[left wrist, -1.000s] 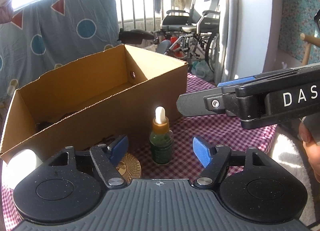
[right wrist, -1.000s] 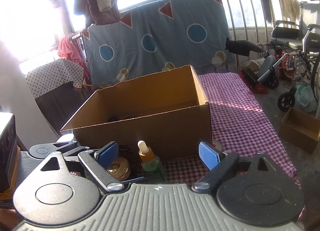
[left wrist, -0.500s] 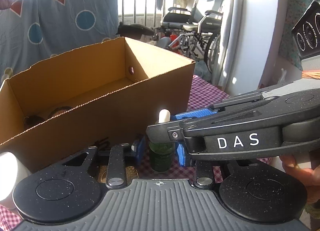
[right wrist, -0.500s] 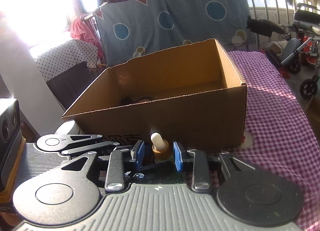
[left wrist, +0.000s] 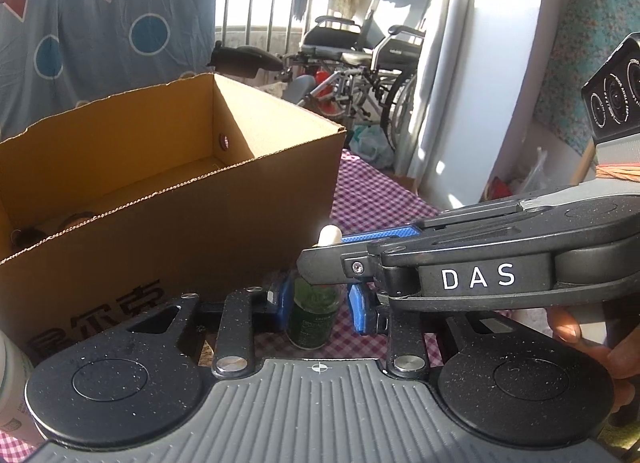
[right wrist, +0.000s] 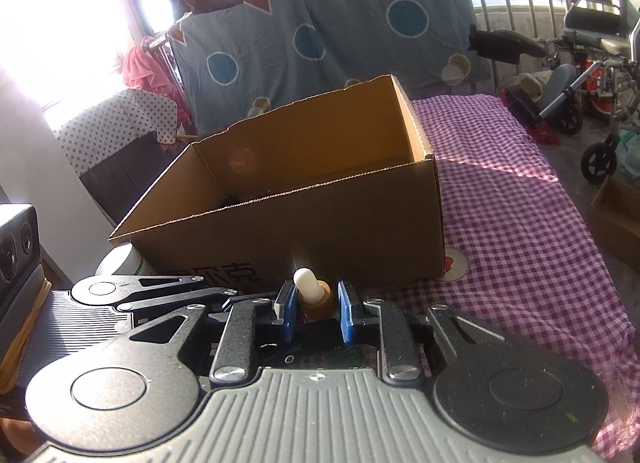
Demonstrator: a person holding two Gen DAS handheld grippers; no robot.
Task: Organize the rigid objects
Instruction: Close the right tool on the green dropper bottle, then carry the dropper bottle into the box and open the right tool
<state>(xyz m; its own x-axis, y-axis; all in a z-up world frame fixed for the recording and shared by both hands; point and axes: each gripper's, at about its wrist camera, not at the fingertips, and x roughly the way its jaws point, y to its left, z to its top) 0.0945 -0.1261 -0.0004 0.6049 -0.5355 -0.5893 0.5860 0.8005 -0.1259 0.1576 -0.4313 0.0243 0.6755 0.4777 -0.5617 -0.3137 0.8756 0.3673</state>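
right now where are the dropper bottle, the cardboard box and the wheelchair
dropper bottle (left wrist: 314, 315), left wrist view, on its green glass body
cardboard box (right wrist: 340, 223), right wrist view, on its near outer wall
wheelchair (left wrist: 360, 51), left wrist view, on its seat and armrest

A small dropper bottle (left wrist: 314, 315) stands upright on the purple checked cloth (right wrist: 520, 223), just in front of the near wall of the cardboard box (left wrist: 168, 231). Its body is dark green glass with a label, topped by an amber collar and a white rubber bulb (right wrist: 306, 283). The cardboard box is open at the top, brown, with printed characters on its near wall and a small round hole in its end wall. Some dark things lie on its floor at the left, too shadowed to tell apart.
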